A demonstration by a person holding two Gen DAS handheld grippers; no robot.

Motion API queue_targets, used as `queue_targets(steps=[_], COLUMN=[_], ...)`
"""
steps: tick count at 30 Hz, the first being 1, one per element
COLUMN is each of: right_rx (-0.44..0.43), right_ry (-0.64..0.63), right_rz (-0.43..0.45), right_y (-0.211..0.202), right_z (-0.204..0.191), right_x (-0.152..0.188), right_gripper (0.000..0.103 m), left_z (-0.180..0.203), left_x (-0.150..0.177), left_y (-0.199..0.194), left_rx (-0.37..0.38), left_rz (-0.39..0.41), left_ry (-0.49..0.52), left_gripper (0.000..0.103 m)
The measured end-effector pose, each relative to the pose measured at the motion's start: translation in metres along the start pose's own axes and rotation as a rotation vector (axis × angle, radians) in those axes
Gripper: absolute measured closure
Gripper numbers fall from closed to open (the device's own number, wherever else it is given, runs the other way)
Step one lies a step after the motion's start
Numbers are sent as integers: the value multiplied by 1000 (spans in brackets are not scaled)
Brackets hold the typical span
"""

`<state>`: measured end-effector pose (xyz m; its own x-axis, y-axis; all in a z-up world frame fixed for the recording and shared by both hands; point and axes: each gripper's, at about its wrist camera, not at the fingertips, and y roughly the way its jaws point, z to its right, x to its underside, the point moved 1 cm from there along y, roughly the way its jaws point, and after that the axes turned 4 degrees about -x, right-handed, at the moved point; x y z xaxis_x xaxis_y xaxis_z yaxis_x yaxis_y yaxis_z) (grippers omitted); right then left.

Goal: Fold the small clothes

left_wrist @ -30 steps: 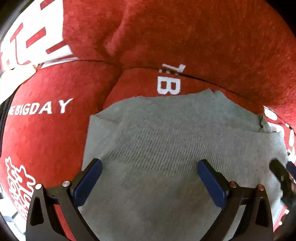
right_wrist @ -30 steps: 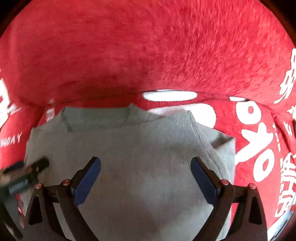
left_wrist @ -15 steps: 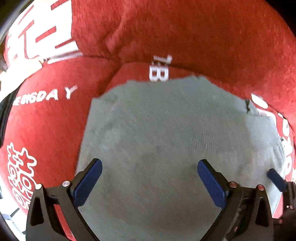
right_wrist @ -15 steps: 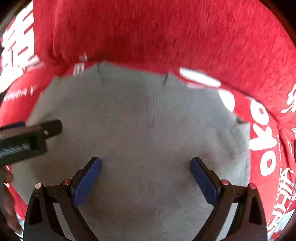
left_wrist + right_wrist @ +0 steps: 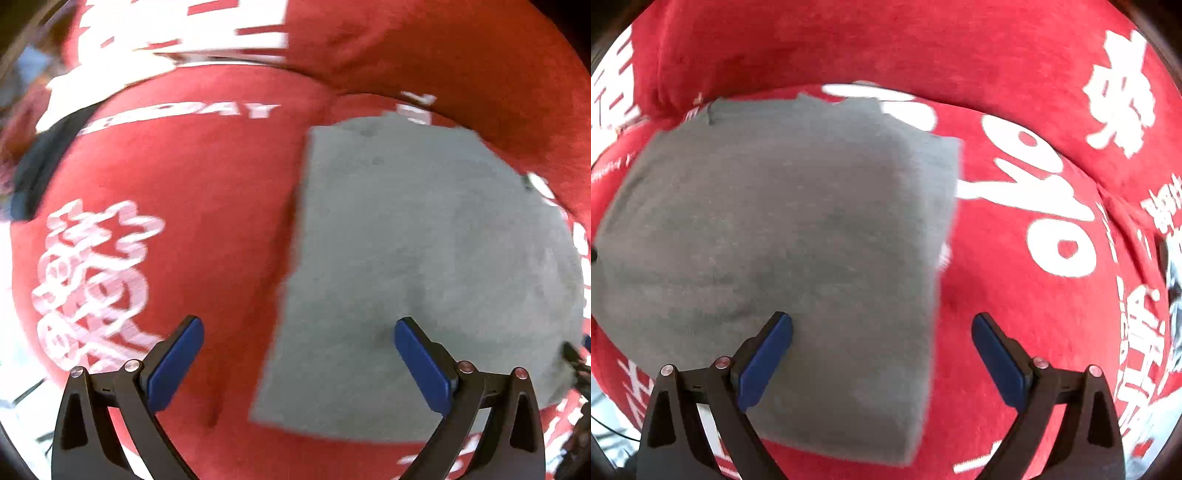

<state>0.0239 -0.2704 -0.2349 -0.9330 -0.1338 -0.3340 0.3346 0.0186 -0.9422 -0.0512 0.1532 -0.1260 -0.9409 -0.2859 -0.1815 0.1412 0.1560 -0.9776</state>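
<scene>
Red printed blanket [image 5: 192, 192] carries the folded grey knit garment [image 5: 783, 236] lying flat; left gripper [image 5: 299, 363] and right gripper [image 5: 882, 354] hover spread, empty; recommend pinching both near corners together for an even fold.

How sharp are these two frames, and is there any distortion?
Left wrist: motion blur smears the white print and the grey cloth edges, while the left gripper stays sharp. Right wrist: the cloth edges are soft too, the right gripper crisp. Both views show fisheye bending and dark corners.
</scene>
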Motion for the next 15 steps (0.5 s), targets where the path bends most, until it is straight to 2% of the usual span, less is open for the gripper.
queue_targets(steps=[2,4,7,10,12,13,15], right_rx=[4,-42,-129,-122,-117,-147,-146], right_ry=[11,-33,-149,-255,-224,-174,-118], right_rz=[30,49,28,4,-34,-27,-24], right_y=[-13,-20,-16,-5,6,5,3], right_z=[-4,-28,-78,-109,-99,-86,-60], right_x=[5,8,14,24,32,36,44], right_gripper=[4,4,4,5,5,4,4], left_z=[-3,10,53,78,68,60,46], left_x=[11,27,42,55,59,61,67], left_y=[-8,-16,-20,-12,-5,-5,-8], left_rx=[25,68,116,74,107,115,129], left_rz=[-7,-27,-41,-39,-43,-38,-45], left_ry=[-28,-33,92,183,142,120,121], left_gripper=[0,0,0,0,0,0,0])
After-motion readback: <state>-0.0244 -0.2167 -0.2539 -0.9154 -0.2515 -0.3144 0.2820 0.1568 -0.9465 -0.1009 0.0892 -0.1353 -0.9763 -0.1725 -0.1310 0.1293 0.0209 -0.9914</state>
